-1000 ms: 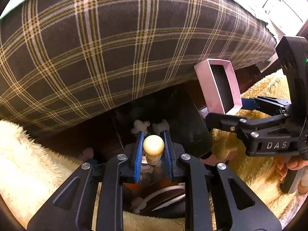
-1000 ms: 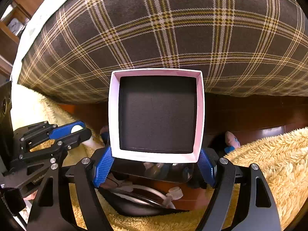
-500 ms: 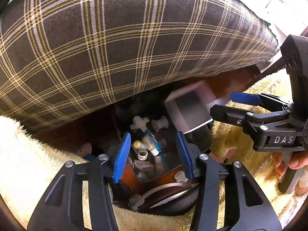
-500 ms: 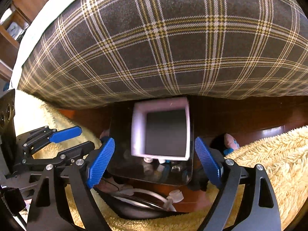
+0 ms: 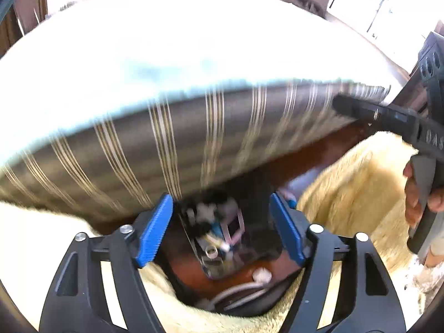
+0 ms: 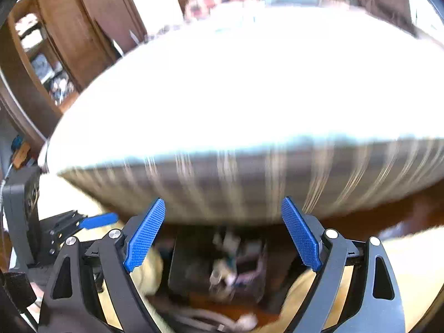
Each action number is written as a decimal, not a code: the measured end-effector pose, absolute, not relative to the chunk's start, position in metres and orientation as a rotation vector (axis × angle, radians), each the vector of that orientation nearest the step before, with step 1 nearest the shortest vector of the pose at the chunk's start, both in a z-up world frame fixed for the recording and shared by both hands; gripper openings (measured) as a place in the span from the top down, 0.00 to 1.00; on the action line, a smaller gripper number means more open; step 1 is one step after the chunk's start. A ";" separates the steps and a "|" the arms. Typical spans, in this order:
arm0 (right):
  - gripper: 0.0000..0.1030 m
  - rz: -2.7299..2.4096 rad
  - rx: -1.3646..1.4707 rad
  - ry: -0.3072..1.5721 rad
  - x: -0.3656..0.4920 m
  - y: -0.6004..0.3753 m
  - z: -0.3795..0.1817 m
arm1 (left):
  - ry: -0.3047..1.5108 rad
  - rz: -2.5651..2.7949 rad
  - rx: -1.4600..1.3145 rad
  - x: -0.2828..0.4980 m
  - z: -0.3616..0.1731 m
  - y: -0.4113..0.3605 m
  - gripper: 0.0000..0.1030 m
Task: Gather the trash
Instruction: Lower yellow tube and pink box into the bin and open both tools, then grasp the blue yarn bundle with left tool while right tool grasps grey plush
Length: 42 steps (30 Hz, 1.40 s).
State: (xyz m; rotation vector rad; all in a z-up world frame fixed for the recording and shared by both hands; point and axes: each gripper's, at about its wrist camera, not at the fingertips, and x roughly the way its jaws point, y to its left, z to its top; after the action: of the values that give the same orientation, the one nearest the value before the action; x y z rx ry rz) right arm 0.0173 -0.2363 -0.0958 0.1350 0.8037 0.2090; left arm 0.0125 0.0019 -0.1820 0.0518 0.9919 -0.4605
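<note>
A dark bin (image 5: 258, 199) stands on the floor by the bed. Inside lie small bottles (image 5: 212, 251) and a pink box (image 5: 235, 226), all blurred. My left gripper (image 5: 220, 201) hangs above the bin, its jaws opening with nothing between them. In the right wrist view the same bin (image 6: 188, 260) and pink box (image 6: 251, 267) show below my right gripper (image 6: 223, 204), which is open and empty. The right gripper (image 5: 369, 111) also shows at the right edge of the left wrist view, held by a hand (image 5: 416, 197).
A bed with a brown plaid side (image 5: 222, 138) and a white top (image 6: 249, 83) fills the far half. A cream shaggy rug (image 5: 360, 183) covers the wooden floor (image 5: 319, 152). White cords (image 5: 241, 291) lie in front of the bin. A wooden cabinet (image 6: 83, 27) stands at the far left.
The left gripper let go of the cream-capped bottle and the right one of the pink box; both dropped into the bin. Both grippers rose and opened wide.
</note>
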 end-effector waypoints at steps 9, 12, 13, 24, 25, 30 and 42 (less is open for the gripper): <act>0.14 0.166 0.029 0.639 0.072 -0.240 -0.024 | 0.801 -0.402 0.096 0.065 -0.100 0.007 0.09; 0.15 0.175 0.036 0.647 0.101 -0.244 -0.017 | 0.776 -0.382 0.108 0.085 -0.082 0.002 0.09; 0.15 0.176 0.037 0.650 0.111 -0.244 -0.014 | 0.774 -0.376 0.112 0.091 -0.078 -0.003 0.09; 0.15 0.140 0.044 0.680 0.197 -0.247 -0.019 | 0.783 -0.297 0.081 0.191 -0.073 -0.012 0.10; 0.15 0.145 0.055 0.692 0.207 -0.247 -0.021 | 0.784 -0.294 0.074 0.197 -0.075 -0.012 0.10; 0.15 0.153 0.101 0.736 0.254 -0.246 -0.033 | 0.798 -0.300 0.059 0.229 -0.080 -0.024 0.10; 0.42 0.140 0.031 0.832 0.321 -0.243 -0.075 | 0.838 -0.302 0.077 0.289 -0.099 -0.043 0.12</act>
State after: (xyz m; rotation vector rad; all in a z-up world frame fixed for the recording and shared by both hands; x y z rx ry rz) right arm 0.3205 -0.2433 -0.0753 0.0308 0.8323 0.1400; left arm 0.2887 -0.0428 -0.0985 0.0773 0.8384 -0.3022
